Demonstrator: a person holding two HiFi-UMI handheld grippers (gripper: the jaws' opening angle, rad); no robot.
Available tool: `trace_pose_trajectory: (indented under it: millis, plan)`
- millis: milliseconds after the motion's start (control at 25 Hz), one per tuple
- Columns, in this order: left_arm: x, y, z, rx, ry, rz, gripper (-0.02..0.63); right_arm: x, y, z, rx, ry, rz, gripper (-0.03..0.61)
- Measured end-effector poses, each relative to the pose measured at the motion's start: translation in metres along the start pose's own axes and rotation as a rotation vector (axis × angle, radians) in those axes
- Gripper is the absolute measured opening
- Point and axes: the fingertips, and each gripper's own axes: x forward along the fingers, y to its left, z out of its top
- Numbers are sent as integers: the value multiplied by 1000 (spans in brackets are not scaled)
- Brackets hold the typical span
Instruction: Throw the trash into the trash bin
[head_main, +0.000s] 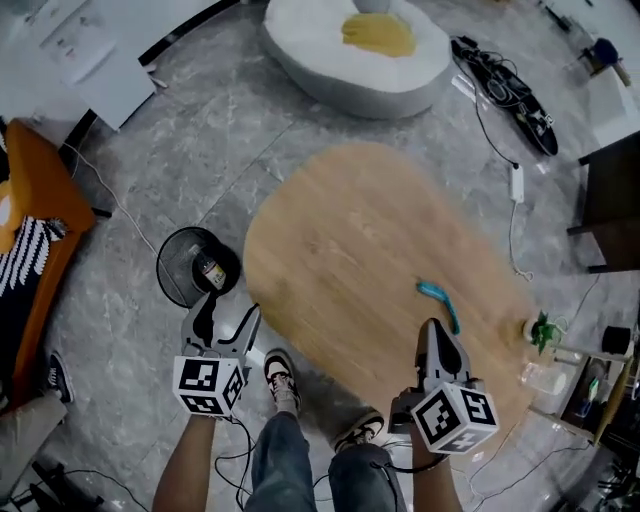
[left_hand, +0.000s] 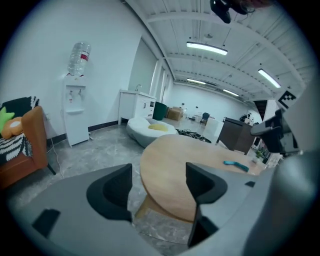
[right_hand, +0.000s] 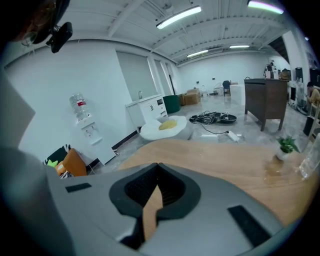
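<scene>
A black mesh trash bin (head_main: 190, 266) stands on the floor left of the oval wooden table (head_main: 370, 250), with a bottle (head_main: 209, 270) lying inside it. A curved teal object (head_main: 438, 301) lies on the table near its right front edge; the left gripper view also shows this teal object (left_hand: 235, 165). My left gripper (head_main: 228, 318) hangs over the floor just in front of the bin, jaws open and empty (left_hand: 159, 186). My right gripper (head_main: 432, 335) is over the table's front edge, just short of the teal object, jaws shut with nothing in them (right_hand: 156, 172).
A white beanbag (head_main: 355, 45) with a yellow cushion lies beyond the table. Cables and a power strip (head_main: 505, 90) trail at the back right. An orange chair (head_main: 35, 230) is at the left, a small potted plant (head_main: 541, 330) at the table's right end. The person's shoes (head_main: 280, 380) stand between the grippers.
</scene>
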Motion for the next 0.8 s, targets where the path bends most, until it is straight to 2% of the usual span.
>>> trace_pose_trajectory:
  millis: [320, 800]
  plan:
    - [14, -105, 8, 20, 4, -95, 336, -67, -87, 4, 121, -60, -114, 2]
    - [42, -253, -25, 187, 84, -347, 339, -148, -204, -31, 235, -89, -301, 2]
